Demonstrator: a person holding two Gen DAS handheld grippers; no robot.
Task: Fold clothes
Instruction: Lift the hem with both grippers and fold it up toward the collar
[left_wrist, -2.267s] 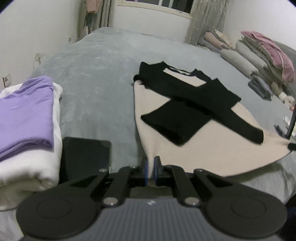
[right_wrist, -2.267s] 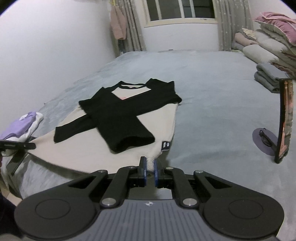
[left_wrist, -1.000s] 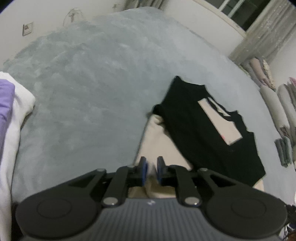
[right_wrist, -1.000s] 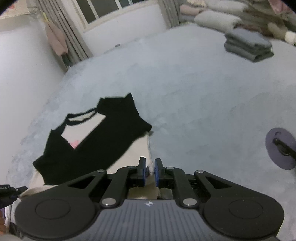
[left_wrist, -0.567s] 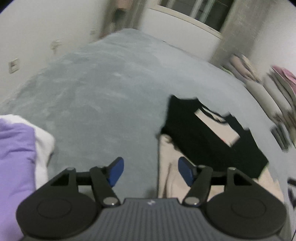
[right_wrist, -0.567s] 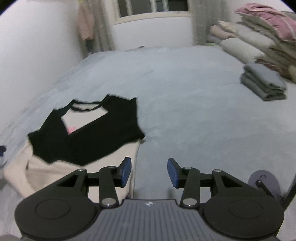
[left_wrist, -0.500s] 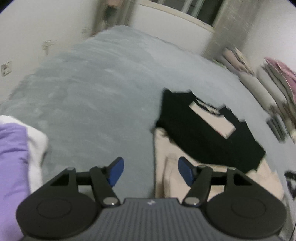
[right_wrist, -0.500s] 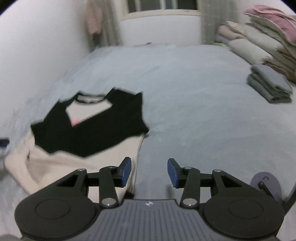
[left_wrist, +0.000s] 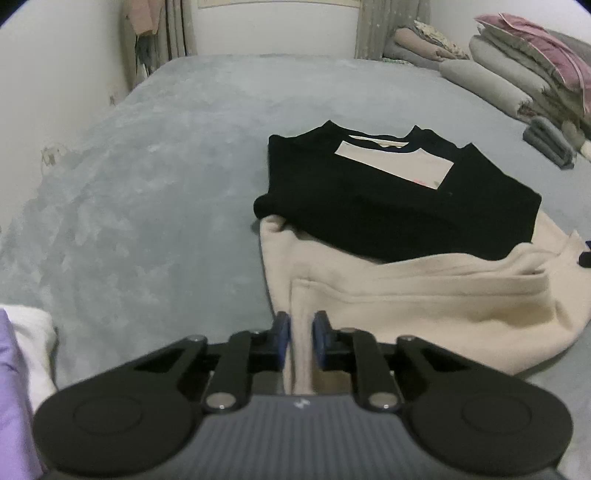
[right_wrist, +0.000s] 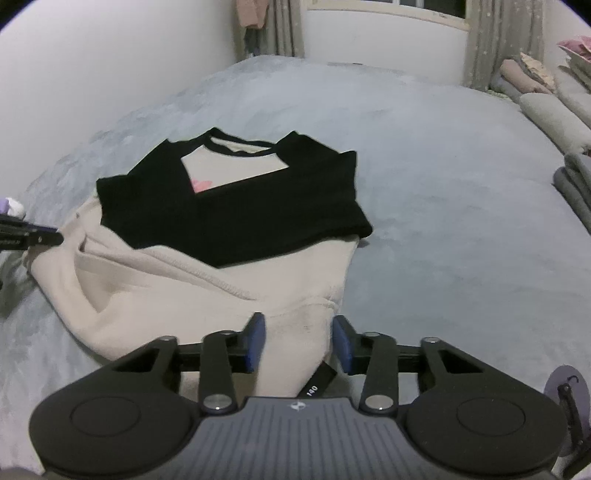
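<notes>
Left gripper: jaws closing, blue pads nearly together, with a narrow fold of the cream hem of the shirt pinched between them. The pads appear to press on the cloth at the near left corner of the garment.

Right gripper: jaws partly apart and closing. The near right corner of the shirt lies in the gap; the pads stand clear of the cloth on both sides. A small black label at that corner sits just below the gap.

Shirt: cream body, black sleeves and black neck trim, lying on the grey bed cover. Sleeves folded across the chest. Bottom part doubled up toward the sleeves, hem bunched and loose.

Folded purple and white clothes lie at the left edge of the left view. Stacked bedding sits at the far right of the bed. No containers seen.
</notes>
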